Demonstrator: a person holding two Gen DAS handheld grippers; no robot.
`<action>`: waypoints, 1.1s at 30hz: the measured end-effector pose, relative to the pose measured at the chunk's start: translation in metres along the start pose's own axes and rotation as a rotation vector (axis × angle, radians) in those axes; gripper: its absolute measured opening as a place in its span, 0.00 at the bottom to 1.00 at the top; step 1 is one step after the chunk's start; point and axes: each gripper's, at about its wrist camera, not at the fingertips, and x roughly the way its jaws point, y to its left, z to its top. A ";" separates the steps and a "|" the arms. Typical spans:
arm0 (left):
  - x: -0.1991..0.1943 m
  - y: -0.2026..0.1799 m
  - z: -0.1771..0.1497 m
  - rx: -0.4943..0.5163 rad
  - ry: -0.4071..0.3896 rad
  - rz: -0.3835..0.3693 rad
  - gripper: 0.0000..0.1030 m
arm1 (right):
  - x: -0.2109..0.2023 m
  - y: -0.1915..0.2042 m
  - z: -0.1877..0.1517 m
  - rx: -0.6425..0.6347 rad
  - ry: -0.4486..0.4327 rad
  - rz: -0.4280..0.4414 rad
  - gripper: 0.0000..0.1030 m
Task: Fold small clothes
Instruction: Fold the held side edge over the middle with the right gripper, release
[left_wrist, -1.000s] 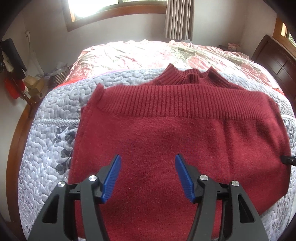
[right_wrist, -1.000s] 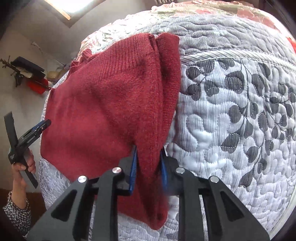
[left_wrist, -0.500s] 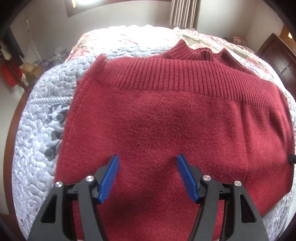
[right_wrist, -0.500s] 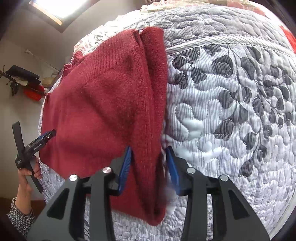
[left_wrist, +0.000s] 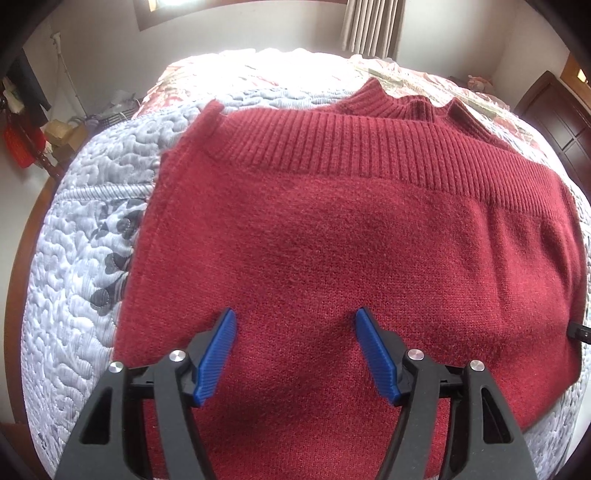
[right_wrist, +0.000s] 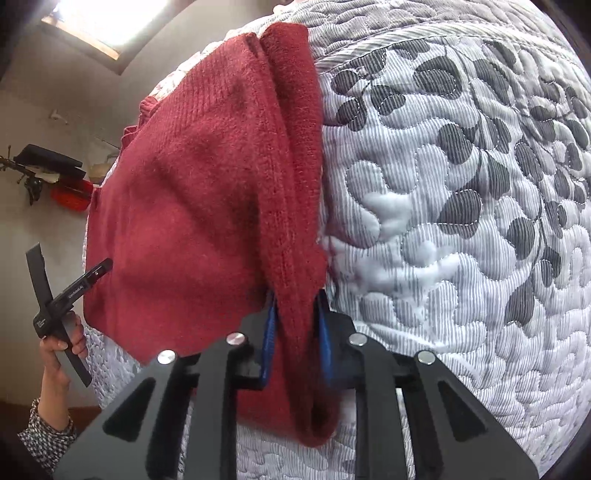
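A dark red knit sweater (left_wrist: 351, 251) lies folded on the quilted bed, ribbed hem and collar at the far side. My left gripper (left_wrist: 295, 350) hovers open over its near part, blue pads (left_wrist: 218, 354) wide apart with nothing between them. In the right wrist view the sweater (right_wrist: 192, 206) hangs over the bed's edge. My right gripper (right_wrist: 297, 328) is shut on its doubled side edge, with cloth filling the gap between the pads. A hand (right_wrist: 55, 354) holds the left gripper (right_wrist: 70, 260) at the far left.
A grey-and-white quilt (right_wrist: 461, 221) with dark leaf prints covers the bed (left_wrist: 74, 258). A floral cover lies beyond it near the wooden headboard (left_wrist: 554, 107). Clutter and a red item (left_wrist: 18, 147) stand by the left wall.
The right gripper's pads had opened around the sweater's edge half a second ago and have closed on it again. The left gripper moved in lower over the sweater, staying open.
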 end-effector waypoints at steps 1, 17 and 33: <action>0.001 0.001 0.000 -0.001 0.001 -0.004 0.67 | 0.000 0.002 0.000 -0.005 -0.001 -0.003 0.16; 0.020 0.008 0.004 0.002 0.027 -0.044 0.72 | 0.003 -0.002 0.001 0.092 0.025 0.006 0.14; -0.007 0.022 0.017 0.054 0.010 -0.027 0.70 | -0.044 0.128 0.016 -0.060 -0.040 -0.021 0.09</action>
